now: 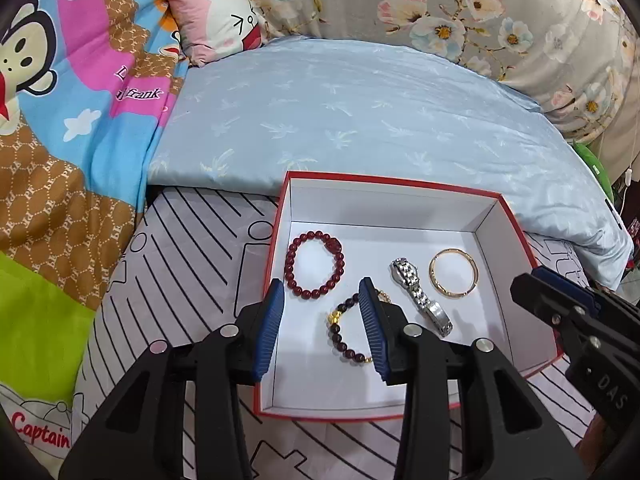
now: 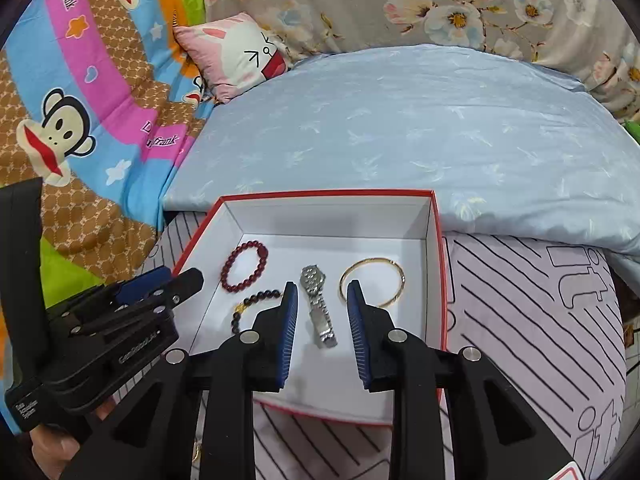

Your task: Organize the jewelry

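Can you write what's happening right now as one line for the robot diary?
box: holds red bracelet, dark bracelet, watch, bangle | left gripper: open, empty | right gripper: open, empty

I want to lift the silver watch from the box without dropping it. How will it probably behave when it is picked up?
The silver watch lies stretched out, its linked metal band bending slightly, so it will likely hang limp from wherever it is gripped. The polished links look slippery against the fingers. Being metal, it is probably heavy for its size.
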